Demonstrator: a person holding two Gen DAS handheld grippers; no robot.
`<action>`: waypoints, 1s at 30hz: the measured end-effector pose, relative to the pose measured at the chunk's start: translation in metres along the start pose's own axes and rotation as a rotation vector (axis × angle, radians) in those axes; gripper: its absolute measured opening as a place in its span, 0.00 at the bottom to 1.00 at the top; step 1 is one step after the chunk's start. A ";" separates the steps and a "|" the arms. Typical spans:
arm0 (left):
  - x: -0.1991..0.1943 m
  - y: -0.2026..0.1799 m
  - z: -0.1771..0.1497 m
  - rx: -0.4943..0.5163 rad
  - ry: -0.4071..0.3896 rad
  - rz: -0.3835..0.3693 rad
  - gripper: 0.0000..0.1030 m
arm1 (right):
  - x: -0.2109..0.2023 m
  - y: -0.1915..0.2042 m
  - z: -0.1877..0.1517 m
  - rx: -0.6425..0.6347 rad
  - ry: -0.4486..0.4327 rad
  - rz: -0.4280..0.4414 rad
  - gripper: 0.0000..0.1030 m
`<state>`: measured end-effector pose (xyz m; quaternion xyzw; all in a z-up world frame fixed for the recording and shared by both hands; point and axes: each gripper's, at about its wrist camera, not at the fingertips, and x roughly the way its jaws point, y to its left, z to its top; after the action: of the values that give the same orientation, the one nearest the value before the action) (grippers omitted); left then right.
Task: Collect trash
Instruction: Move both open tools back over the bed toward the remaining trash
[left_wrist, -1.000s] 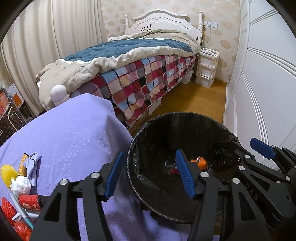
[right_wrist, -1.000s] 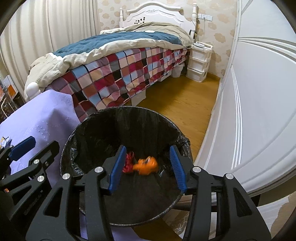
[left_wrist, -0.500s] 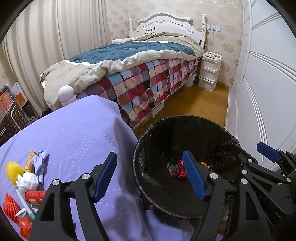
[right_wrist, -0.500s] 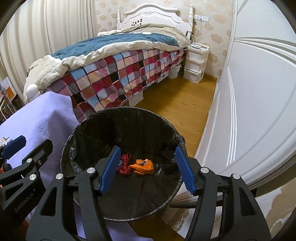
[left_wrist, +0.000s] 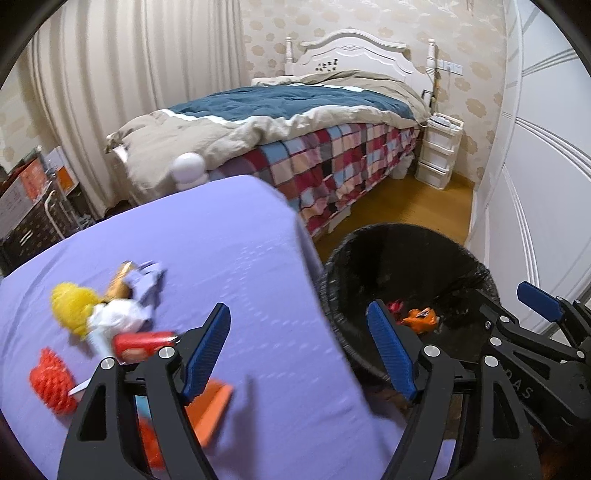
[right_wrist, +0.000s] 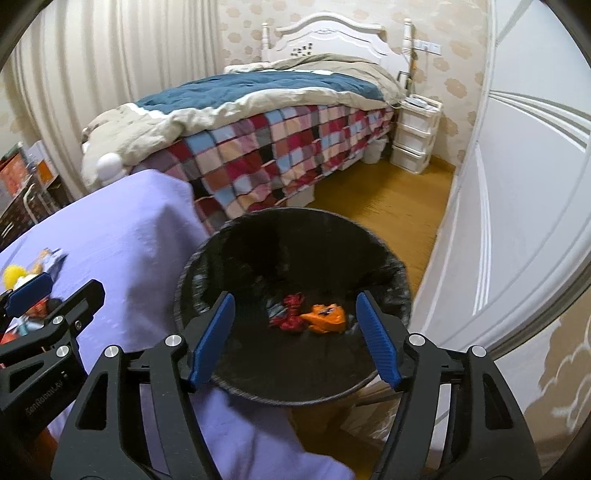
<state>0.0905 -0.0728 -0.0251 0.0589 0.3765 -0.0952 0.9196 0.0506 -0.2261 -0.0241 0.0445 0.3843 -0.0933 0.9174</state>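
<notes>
A black-lined trash bin (right_wrist: 207, 266) stands beside the purple-covered table (left_wrist: 236, 258); it also shows in the left wrist view (left_wrist: 406, 251). Inside lie a red scrap (right_wrist: 291, 317) and an orange wrapper (right_wrist: 327, 319). My right gripper (right_wrist: 295, 341) is open and empty above the bin. My left gripper (left_wrist: 299, 350) is open and empty over the table edge. Trash lies on the table at left: a yellow mesh ball (left_wrist: 72, 304), a white crumpled piece (left_wrist: 118, 317), a red can (left_wrist: 142, 341), a red net (left_wrist: 51, 382) and an orange packet (left_wrist: 212, 410).
A bed with a plaid quilt (left_wrist: 332, 162) stands behind the table. White wardrobe doors (right_wrist: 517, 184) run along the right. A white drawer unit (right_wrist: 413, 136) stands by the bed's head. Wooden floor (right_wrist: 388, 203) lies between bed and wardrobe.
My left gripper has swung left from over the bin toward the table, bringing the trash pile into view. My right gripper has drawn back slightly above the bin. Both stay open.
</notes>
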 end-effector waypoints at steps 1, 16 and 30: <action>-0.004 0.007 -0.004 -0.008 0.001 0.009 0.72 | -0.003 0.006 -0.002 -0.010 0.000 0.010 0.65; -0.054 0.102 -0.051 -0.150 0.009 0.123 0.73 | -0.034 0.100 -0.033 -0.180 0.011 0.177 0.65; -0.086 0.195 -0.100 -0.317 0.029 0.256 0.73 | -0.065 0.177 -0.059 -0.334 0.007 0.316 0.66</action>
<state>0.0050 0.1463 -0.0288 -0.0378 0.3893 0.0838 0.9165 0.0013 -0.0352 -0.0169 -0.0480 0.3857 0.1166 0.9140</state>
